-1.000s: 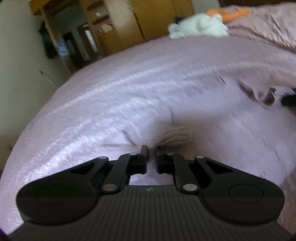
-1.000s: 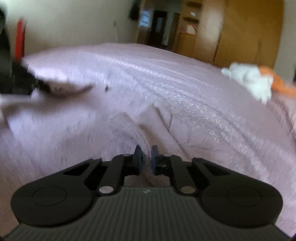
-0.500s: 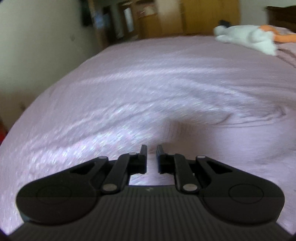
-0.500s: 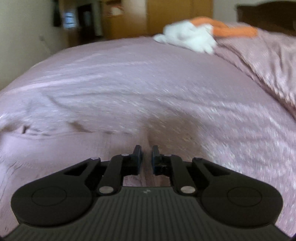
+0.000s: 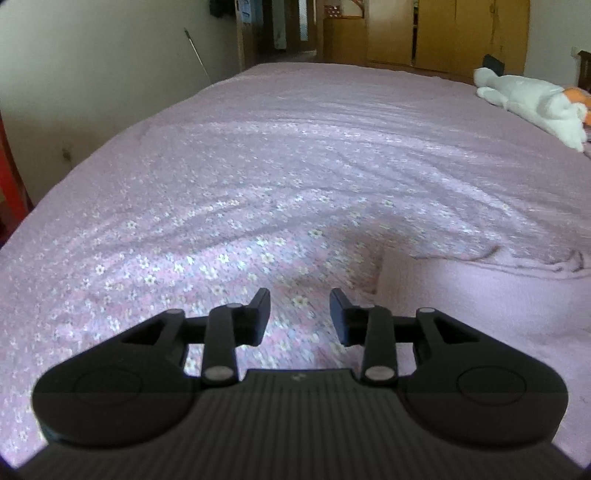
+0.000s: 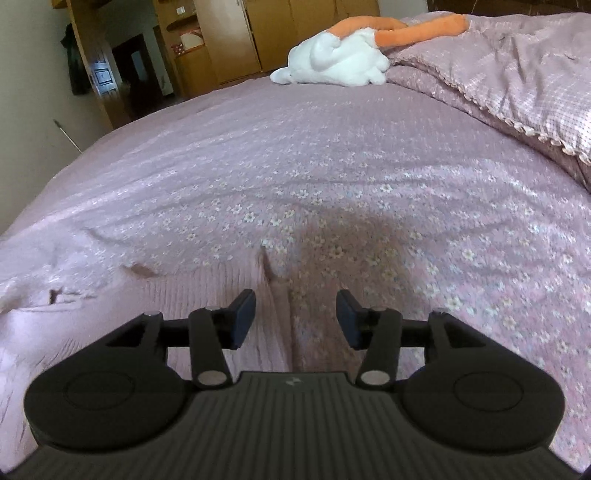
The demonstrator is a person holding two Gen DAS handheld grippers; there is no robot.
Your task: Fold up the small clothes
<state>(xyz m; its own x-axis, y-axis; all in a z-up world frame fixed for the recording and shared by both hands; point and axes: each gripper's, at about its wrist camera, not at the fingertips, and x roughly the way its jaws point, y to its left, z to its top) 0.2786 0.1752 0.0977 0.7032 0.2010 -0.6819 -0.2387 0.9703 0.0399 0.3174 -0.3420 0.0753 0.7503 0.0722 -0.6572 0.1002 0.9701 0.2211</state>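
A small pink knitted garment (image 5: 480, 295) lies flat on the flowered pink bedspread (image 5: 258, 166), to the right of my left gripper (image 5: 299, 314). That gripper is open, with only bedspread between its fingers. In the right wrist view the same garment (image 6: 122, 295) spreads out to the lower left, its ribbed right edge running under my right gripper (image 6: 295, 317). The right gripper is open just above that edge, holding nothing. The garment's near part is hidden behind both gripper bodies.
A white and orange plush toy (image 6: 332, 62) lies at the far side of the bed (image 6: 369, 147). A bunched checked quilt (image 6: 517, 74) rises at the right. Wooden wardrobes (image 5: 443, 33) and a doorway stand behind, a pale wall (image 5: 92, 74) on the left.
Both grippers were shut on the garment one second ago and shut half a second ago; now both are open. The garment went from lifted and bunched to lying flat on the bed.
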